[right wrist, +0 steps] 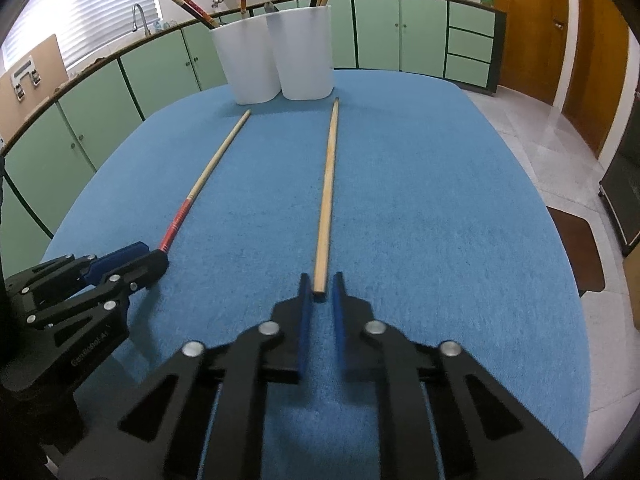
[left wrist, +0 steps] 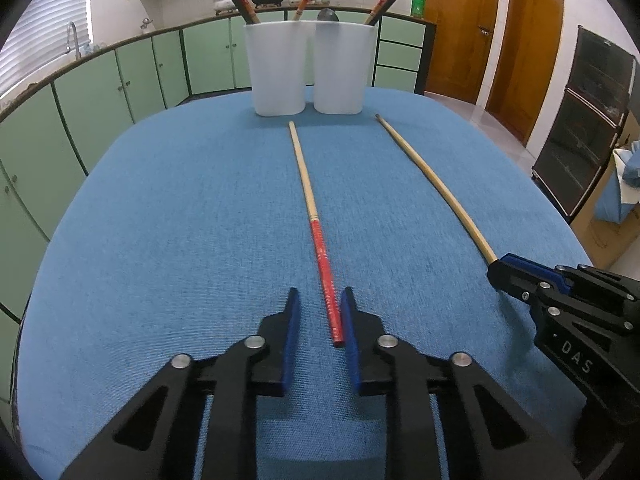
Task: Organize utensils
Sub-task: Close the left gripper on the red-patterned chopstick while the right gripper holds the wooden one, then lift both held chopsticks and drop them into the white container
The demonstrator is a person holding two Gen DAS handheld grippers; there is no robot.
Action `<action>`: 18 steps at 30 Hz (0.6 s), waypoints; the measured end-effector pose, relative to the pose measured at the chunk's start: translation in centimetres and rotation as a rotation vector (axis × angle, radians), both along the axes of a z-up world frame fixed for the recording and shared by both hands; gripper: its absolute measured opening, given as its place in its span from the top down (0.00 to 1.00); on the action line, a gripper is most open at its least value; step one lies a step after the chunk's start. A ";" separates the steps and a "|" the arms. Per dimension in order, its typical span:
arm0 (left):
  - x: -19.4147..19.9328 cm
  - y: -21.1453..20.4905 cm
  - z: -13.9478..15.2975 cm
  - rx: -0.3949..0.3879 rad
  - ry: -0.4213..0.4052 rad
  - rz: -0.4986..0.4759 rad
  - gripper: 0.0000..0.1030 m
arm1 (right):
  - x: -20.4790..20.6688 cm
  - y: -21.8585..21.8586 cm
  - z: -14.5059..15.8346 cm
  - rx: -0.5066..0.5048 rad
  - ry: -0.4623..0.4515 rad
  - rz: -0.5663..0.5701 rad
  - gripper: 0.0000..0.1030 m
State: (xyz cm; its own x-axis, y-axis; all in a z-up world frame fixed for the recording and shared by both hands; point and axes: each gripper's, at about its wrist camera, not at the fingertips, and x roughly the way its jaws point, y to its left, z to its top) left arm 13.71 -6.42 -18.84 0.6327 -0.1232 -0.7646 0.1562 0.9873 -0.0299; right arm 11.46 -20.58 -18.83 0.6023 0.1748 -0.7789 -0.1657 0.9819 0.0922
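Two chopsticks lay on the blue cloth (left wrist: pixel 160 240): the red-handled chopstick (left wrist: pixel 326 280) at lower centre of the left view, between the narrowed but seemingly not yet gripping fingers of the left gripper (left wrist: pixel 320 320), and the plain chopstick (right wrist: pixel 326 200) with its near end between the nearly closed fingers of the right gripper (right wrist: pixel 319 292). Contact there could not be confirmed. Because each stick was taken at its extreme end, slipping or pivoting was judged likely on lifting toward the white cups (left wrist: pixel 276 72) at upper centre.

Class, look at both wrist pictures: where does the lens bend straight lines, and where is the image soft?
Left wrist view: the plain chopstick bows and the counter curves; corners go black. Right wrist view: the right gripper looks soft up close, and the table edge rounds.
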 end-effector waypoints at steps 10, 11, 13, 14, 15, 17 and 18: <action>-0.2 1.0 0.9 -0.036 -0.016 0.008 0.94 | -0.9 -0.2 1.1 -0.011 -0.052 0.001 0.94; -0.3 1.1 1.3 -0.033 -0.028 0.008 0.94 | -1.0 -0.3 1.4 -0.013 -0.061 0.000 0.94; -0.8 1.5 2.6 -0.029 -0.061 0.007 0.94 | -1.2 -0.6 2.3 -0.010 -0.078 0.000 0.94; -1.0 1.7 3.3 -0.026 -0.078 0.007 0.94 | -1.2 -0.8 2.8 -0.004 -0.086 -0.001 0.94; -1.1 1.9 4.0 -0.023 -0.094 0.006 0.94 | -1.2 -1.0 3.4 -0.002 -0.097 -0.002 0.94; -1.4 2.2 5.6 -0.021 -0.126 0.006 0.94 | -1.2 -1.4 4.7 -0.006 -0.124 -0.004 0.94; -1.4 2.4 6.4 -0.026 -0.141 0.006 0.94 | -1.2 -1.5 5.4 -0.006 -0.138 -0.004 0.94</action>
State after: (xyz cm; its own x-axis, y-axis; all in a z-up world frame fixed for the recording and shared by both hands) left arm 12.28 -4.01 -12.45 0.7344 -0.1380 -0.6646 0.1549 0.9874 -0.0339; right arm 10.26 -22.12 -13.45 0.7045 0.1679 -0.6896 -0.1727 0.9830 0.0629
